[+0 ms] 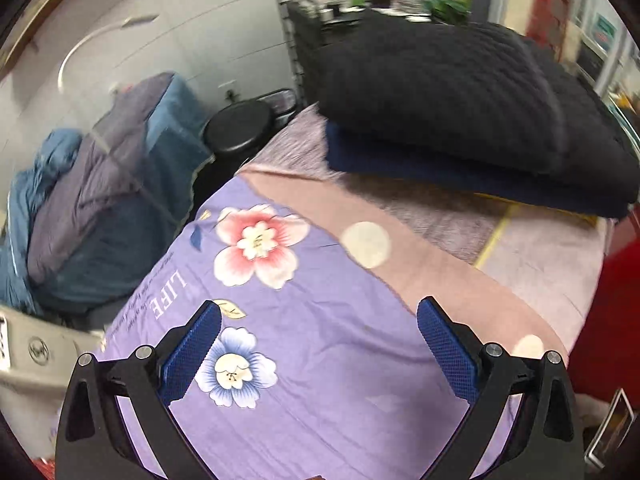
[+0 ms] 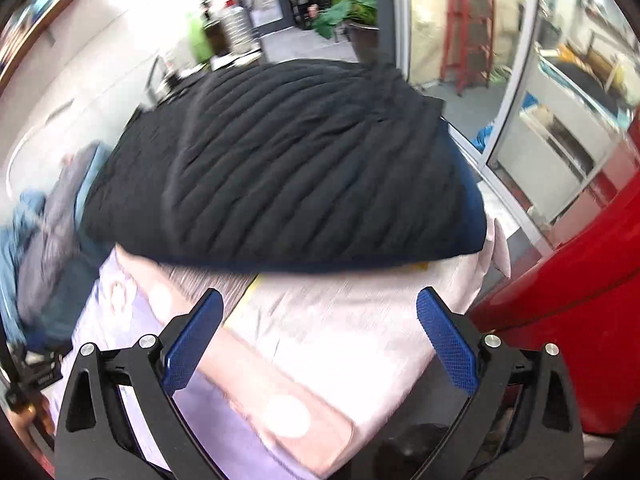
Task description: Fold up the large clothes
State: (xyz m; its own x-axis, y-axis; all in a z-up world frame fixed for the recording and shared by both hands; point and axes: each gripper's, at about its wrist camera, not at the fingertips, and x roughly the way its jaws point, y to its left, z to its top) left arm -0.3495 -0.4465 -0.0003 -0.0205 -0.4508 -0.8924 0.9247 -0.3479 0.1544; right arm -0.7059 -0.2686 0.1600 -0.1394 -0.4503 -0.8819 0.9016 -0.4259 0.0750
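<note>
Left wrist view: the left gripper hangs over the purple flowered sheet with its jaws spread wide and nothing between them; the sheet lies flat on the table, a pink band along its far edge

Right wrist view: the right gripper is also spread wide and empty, above the sheet's pink band and a pale cloth; both pictures are smeared, so fine folds cannot be read

Stack at the back: a black quilted jacket rests on a dark blue garment at the far end of the table; it bulges well over the blue layer beneath

Beside the table: a heap of blue and grey clothes sits to the left on a seat; a round black stool stands between heap and table

Risk, stack: a gripper reaching far could nudge the jacket; being puffy and piled high, it would likely slide or topple

Risk, sheet: thin cloth probably slips; a pinch taking only one layer, or also the pale cloth underneath, would drag the fold crooked

Risk, edge: the sheet reaches the table's left side; an uneven pull could tip it off toward the heap

Risk, speed: blur suggests quick motion; a hasty grab may miss the hem
</note>
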